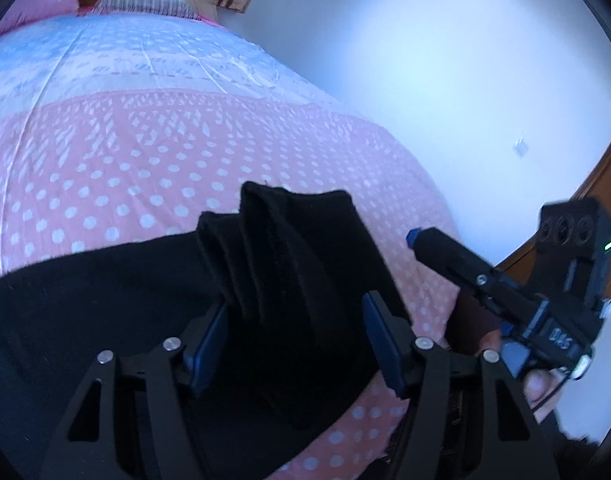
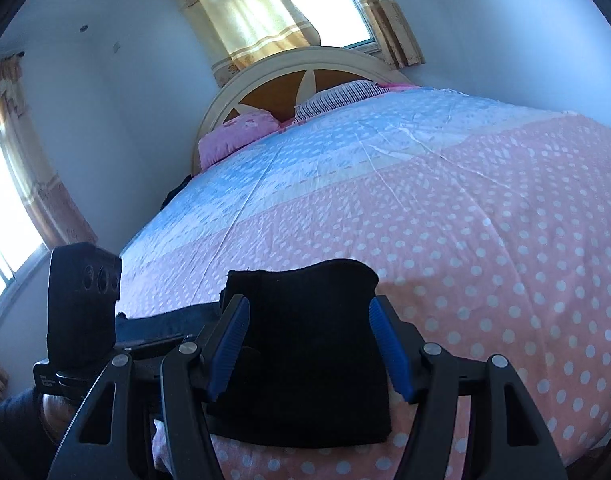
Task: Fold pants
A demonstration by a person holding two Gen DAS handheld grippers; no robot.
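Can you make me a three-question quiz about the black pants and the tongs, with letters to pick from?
1. Where are the black pants?
A. on the polka-dot bedspread
B. on the floor
C. hanging on the headboard

2. What colour are the pads on the right tongs?
A. red
B. blue
C. yellow

3. How are the left tongs?
A. shut tight on a pillow
C. pointing at the ceiling
B. open, with bunched pants cloth between the pads

Answers:
1 A, the black cloth lies on the pink dotted cover.
2 B, both ridged pads show blue in the right wrist view.
3 B, the pads stand apart with folds of black cloth rising between them.
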